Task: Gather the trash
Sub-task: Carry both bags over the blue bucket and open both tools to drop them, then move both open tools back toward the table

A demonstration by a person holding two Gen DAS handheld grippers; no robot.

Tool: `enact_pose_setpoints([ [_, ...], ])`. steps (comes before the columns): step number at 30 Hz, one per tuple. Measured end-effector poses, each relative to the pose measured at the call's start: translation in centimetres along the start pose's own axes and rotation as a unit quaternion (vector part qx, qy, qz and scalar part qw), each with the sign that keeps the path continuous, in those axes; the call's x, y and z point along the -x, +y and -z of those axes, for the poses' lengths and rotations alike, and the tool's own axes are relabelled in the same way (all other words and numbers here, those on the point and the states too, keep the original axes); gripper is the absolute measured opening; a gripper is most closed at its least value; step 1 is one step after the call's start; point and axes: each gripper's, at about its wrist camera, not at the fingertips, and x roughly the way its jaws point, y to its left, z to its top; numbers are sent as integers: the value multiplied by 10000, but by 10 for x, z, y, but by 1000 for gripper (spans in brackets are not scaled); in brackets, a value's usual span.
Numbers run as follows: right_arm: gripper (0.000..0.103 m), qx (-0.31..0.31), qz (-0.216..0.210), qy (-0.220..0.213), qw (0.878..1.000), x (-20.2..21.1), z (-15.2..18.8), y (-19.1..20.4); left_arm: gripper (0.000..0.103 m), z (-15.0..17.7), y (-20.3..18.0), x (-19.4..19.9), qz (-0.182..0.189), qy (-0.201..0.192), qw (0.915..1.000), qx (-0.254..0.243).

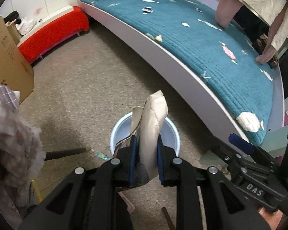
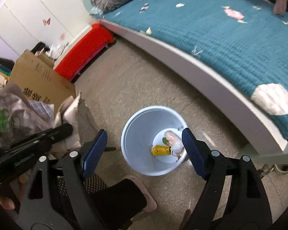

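- The left gripper (image 1: 146, 147) is clamped on a crumpled beige wrapper (image 1: 153, 126) with a silvery lining, held upright just above the pale blue bin (image 1: 114, 134) on the floor near the bed (image 1: 182, 72).
- The wrapper looks light, thin and limp (probably crinkly foil); a mid-body pinch suits it, and it should drop freely.
- The right gripper (image 2: 144, 145) stands wide open and empty above the bin, where a yellow packet (image 2: 160, 150) lies.
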Motion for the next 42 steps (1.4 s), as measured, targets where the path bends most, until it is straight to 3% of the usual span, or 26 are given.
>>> enact_pose_setpoints([
  [3, 79, -92, -34, -256, 9996, 11, -4, -2, 23, -5, -8, 0, 152, -20, 9999, -36],
  [4, 80, -109, -51, -347, 9993, 16, -5, -3, 29, -7, -9, 0, 240, -11, 9997, -30],
  [7, 80, -245, -161, -443, 9986, 24, -10, -6, 61, -9, -9, 1, 215, -16, 9997, 79],
  [8, 80, -291, -210, -435, 9984, 26, -9, -8, 64, -9, -8, 4, 170, -61, 9998, 110],
  [16, 80, -265, -280, -363, 9986, 38, -7, -3, 66, -4, -6, 29, 148, -150, 9996, 207],
  [26, 81, 56, -760, -693, 9947, 92, -1, 40, 68, 10, -12, 120, -580, -875, 9945, -7],
  [32, 83, 514, -1086, -846, 9891, 126, 5, 89, 73, 32, 11, 202, -900, -1587, 9832, -47],
  [35, 83, 871, -1337, -819, 9838, 137, 13, 128, 77, 50, 34, 240, -1237, -1902, 9739, -7],
  [38, 83, 1292, -1515, -739, 9772, 143, 23, 169, 77, 72, 65, 269, -1736, -2038, 9635, -25],
  [42, 84, 1906, -1711, -609, 9647, 146, 43, 229, 77, 113, 118, 292, -2784, -1910, 9413, -17],
])
